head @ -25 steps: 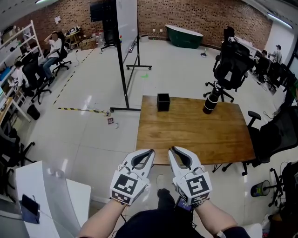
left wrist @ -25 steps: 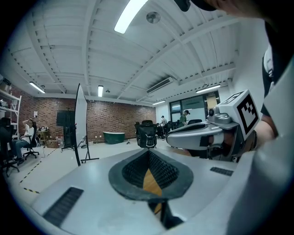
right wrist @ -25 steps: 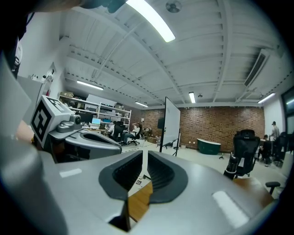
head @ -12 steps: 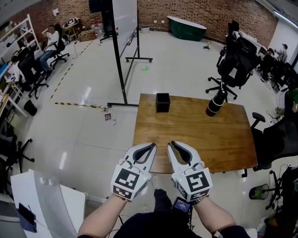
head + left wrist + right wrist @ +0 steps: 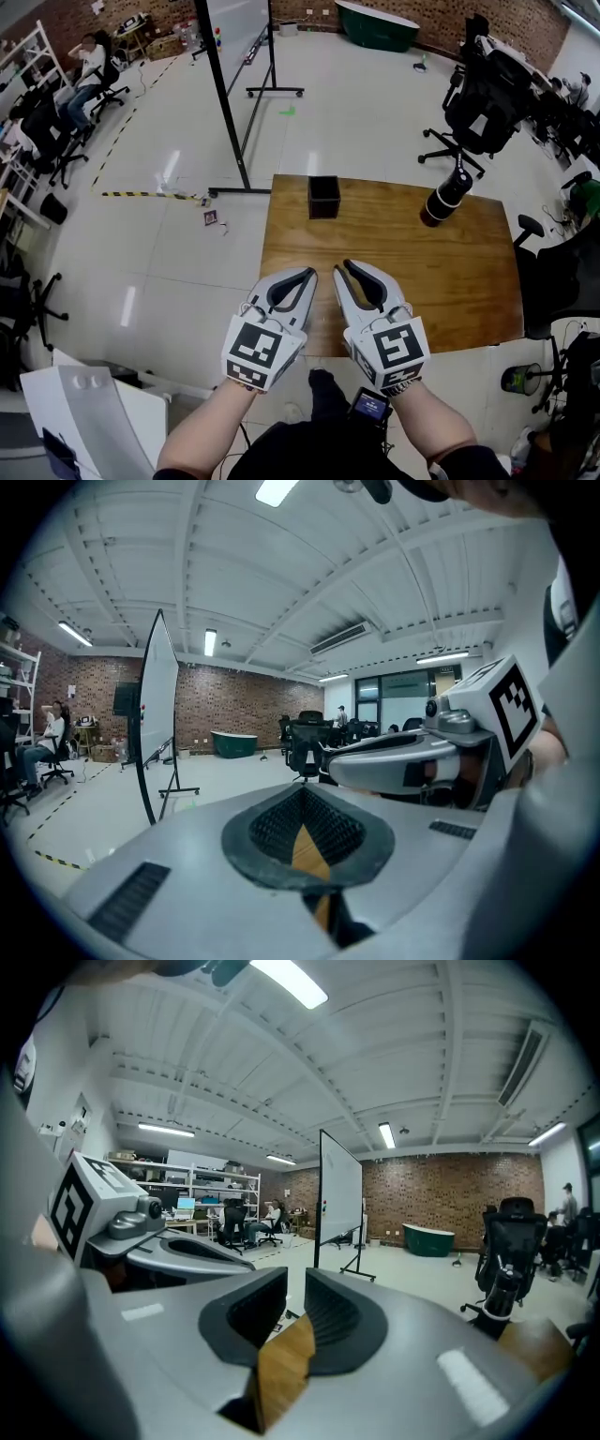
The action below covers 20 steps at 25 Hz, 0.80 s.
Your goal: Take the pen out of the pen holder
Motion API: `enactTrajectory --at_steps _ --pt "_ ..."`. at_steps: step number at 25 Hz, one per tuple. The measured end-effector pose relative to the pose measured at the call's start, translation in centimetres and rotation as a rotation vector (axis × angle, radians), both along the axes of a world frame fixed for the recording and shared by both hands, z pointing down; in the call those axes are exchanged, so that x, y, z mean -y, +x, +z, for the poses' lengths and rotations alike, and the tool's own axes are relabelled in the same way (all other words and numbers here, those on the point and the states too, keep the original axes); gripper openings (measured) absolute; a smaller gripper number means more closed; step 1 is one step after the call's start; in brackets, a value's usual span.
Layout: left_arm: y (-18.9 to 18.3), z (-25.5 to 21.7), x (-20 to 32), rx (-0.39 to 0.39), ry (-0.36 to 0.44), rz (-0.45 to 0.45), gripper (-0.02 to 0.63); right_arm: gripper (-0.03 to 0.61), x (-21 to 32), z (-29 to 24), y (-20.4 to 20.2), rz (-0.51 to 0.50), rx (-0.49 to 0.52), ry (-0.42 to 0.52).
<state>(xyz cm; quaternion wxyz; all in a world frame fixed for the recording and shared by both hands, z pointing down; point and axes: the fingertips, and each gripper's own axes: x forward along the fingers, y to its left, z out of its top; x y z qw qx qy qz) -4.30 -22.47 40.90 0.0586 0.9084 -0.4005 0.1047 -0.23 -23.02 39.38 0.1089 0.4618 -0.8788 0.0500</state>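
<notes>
A black square pen holder (image 5: 323, 197) stands at the far edge of the wooden table (image 5: 450, 281); I cannot make out a pen in it. My two grippers are side by side over the table's near edge, well short of the holder. The left gripper (image 5: 309, 274) is shut, its tips meeting (image 5: 302, 794) with nothing held. The right gripper (image 5: 339, 269) is open by a narrow gap (image 5: 295, 1283); its jaws have just been opening and nothing is between them.
A black cylinder with a pale band (image 5: 445, 202) stands at the table's far right, and shows in the right gripper view too (image 5: 502, 1293). A whiteboard on a rolling stand (image 5: 234, 84) is beyond the table, with office chairs (image 5: 487, 98) around it.
Both grippers have moved forward, from short of the table to over its near edge. The right gripper's jaws have parted slightly. The holder and cylinder now look closer.
</notes>
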Motion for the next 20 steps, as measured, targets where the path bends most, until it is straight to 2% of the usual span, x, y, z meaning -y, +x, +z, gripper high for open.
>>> enactTrajectory --at_steps 20 --pt "2.6 7.5 15.0 0.019 -0.128 -0.026 0.005 0.089 16.2 9.0 2.4 0.012 -0.055 -0.157"
